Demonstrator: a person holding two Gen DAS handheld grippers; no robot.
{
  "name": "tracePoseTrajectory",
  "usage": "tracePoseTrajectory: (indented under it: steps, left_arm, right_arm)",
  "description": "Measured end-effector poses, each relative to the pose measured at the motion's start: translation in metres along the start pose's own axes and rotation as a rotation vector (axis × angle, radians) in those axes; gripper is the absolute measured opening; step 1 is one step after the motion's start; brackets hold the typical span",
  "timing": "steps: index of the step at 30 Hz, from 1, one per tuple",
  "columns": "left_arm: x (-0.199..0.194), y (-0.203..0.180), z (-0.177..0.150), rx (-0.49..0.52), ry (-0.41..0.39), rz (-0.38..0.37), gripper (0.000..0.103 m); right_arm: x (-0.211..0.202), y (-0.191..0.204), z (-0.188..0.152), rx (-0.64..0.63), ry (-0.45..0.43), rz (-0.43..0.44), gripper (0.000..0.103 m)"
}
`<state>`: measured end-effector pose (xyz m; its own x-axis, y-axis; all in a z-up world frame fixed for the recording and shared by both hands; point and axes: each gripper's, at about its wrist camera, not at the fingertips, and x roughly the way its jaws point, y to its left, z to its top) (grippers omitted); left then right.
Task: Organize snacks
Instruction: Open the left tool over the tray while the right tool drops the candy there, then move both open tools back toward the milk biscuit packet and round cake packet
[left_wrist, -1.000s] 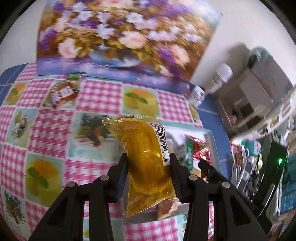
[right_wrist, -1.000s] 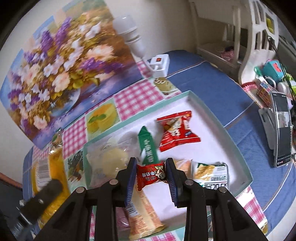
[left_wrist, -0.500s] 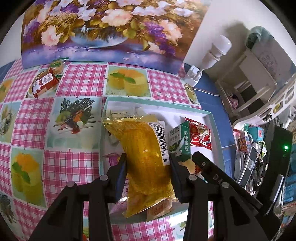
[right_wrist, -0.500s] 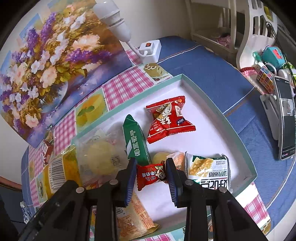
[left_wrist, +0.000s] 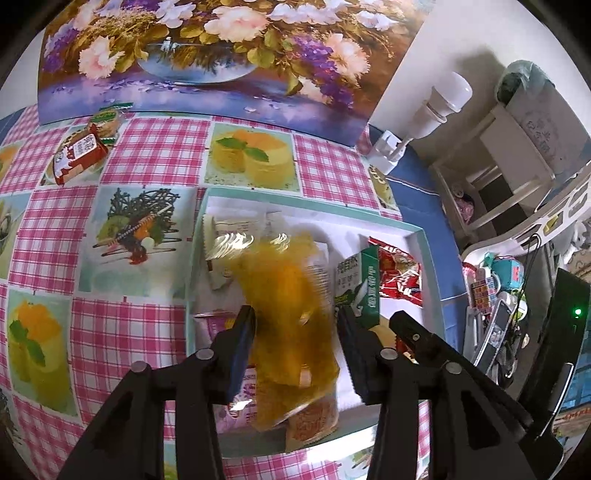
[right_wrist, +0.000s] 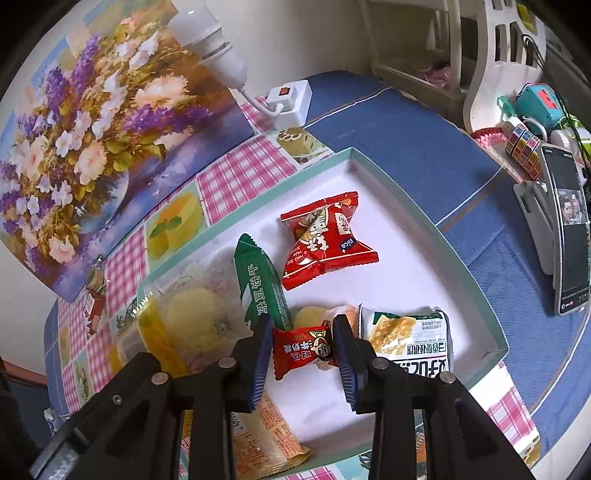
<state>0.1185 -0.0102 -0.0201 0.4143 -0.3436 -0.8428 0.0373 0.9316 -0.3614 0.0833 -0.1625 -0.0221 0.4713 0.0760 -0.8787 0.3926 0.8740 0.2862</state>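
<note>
The left claw (left_wrist: 295, 325) stood over the shallow teal-rimmed tray (left_wrist: 424, 243), its fingers spread wider than the yellow snack bag (left_wrist: 291, 314) between them; the bag was a motion-smeared blur, its barcode unreadable, and whether either finger touched it I could not tell. The right claw (right_wrist: 303, 343) pinched a small red candy packet (right_wrist: 301, 349) printed with Chinese characters and a cartoon face, low over the tray. Nearby in the tray lay a green wafer pack (right_wrist: 260, 284) with white characters, a red pouch (right_wrist: 325, 240) reading "nice", and a white cracker pack (right_wrist: 406, 339) partly cut off by a finger. Another red packet (left_wrist: 79, 157) lay on the checked bench (left_wrist: 147, 155), well apart
</note>
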Motion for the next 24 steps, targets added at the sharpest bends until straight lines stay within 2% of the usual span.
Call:
tracePoseTrajectory:
  steps: [1,9,11,12,13,15,17,19,21,23,24]
  left_arm:
    - [0.000,0.000,0.000,-0.004,0.001,-0.001,0.062]
    - [-0.010,0.006,0.003,-0.031,-0.020,0.017,0.062]
    - [-0.012,0.009,0.003,-0.041,-0.022,0.024,0.066]
    - [-0.013,0.012,0.004,-0.050,-0.025,0.029,0.070]
    - [-0.015,0.014,0.004,-0.056,-0.027,0.032,0.073]
    - [-0.018,0.018,0.004,-0.065,-0.035,0.049,0.074]
    - [-0.020,0.021,0.005,-0.069,-0.045,0.069,0.075]
    - [-0.022,0.025,0.005,-0.081,-0.059,0.104,0.084]
    - [-0.025,0.030,0.006,-0.086,-0.073,0.136,0.087]
    - [-0.027,0.035,0.007,-0.088,-0.087,0.170,0.087]
    - [-0.028,0.038,0.008,-0.089,-0.096,0.185,0.087]
  right_arm:
    - [0.000,0.000,0.000,-0.001,0.001,0.000,0.037]
    - [0.002,0.006,-0.001,-0.023,0.008,-0.001,0.037]
    - [0.003,0.007,-0.001,-0.026,0.015,-0.005,0.054]
    - [0.004,0.007,-0.001,-0.027,0.015,-0.009,0.058]
    - [0.004,0.007,-0.001,-0.028,0.014,-0.014,0.062]
    - [0.004,0.008,-0.001,-0.031,0.015,-0.017,0.063]
    - [0.005,0.008,-0.001,-0.033,0.016,-0.021,0.072]
    - [0.006,0.010,-0.001,-0.042,0.016,-0.029,0.077]
    - [0.007,0.011,-0.002,-0.050,0.013,-0.030,0.080]
    - [0.007,0.013,-0.003,-0.056,0.007,-0.036,0.096]
    - [0.007,0.013,-0.003,-0.062,0.002,-0.039,0.099]
